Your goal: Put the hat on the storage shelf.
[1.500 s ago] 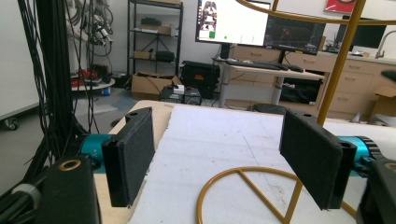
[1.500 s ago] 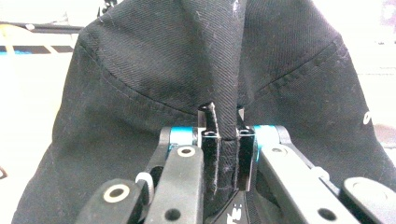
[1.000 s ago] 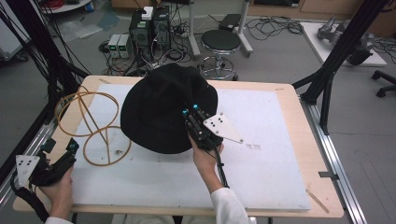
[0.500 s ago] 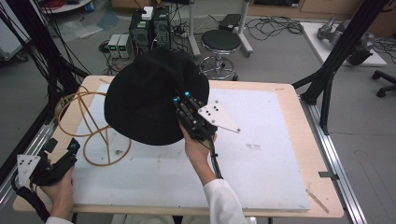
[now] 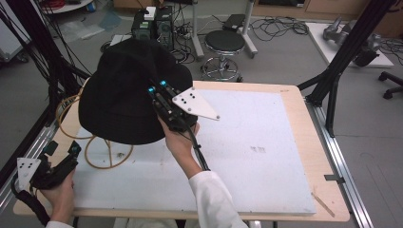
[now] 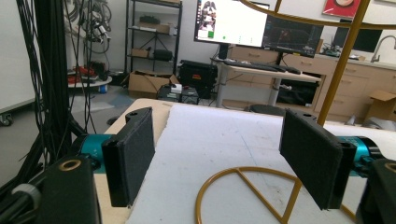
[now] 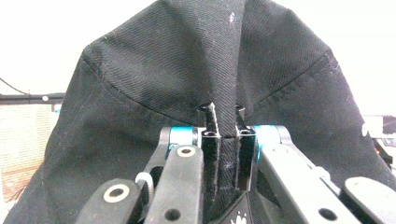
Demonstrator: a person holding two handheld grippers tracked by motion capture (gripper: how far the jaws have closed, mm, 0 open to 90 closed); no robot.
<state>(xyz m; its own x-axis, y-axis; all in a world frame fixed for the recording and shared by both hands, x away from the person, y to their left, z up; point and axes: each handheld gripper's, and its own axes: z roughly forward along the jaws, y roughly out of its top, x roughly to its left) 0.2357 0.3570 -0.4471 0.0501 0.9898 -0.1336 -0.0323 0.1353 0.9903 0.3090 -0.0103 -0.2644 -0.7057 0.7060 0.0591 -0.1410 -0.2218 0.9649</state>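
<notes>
Since the earlier frames the black hat (image 5: 126,97) has been carried up and toward the far-left of the table, and it now hangs above the gold wire stand (image 5: 102,152) instead of lying on the white mat (image 5: 266,147). The right gripper (image 5: 159,90) has its jaws closed tight on a fold of the hat's fabric; in the right gripper view that pinched ridge of cloth (image 7: 227,140) runs up between the two black jaws, and the rest of the hat drapes down on both sides.

The left gripper (image 5: 62,149) rests at the near-left corner of the table, jaws spread wide with nothing between them. In its own view the stand's base ring (image 6: 247,186) lies on the mat just ahead, and a gold upright (image 6: 341,70) rises at the right.

The grip is on only a small pleat, so the hat could slide out as it swings. The brim hides the stand's top from above, so a blind lowering may miss it or catch the wire and tip the light stand, which the left gripper is not steadying.
</notes>
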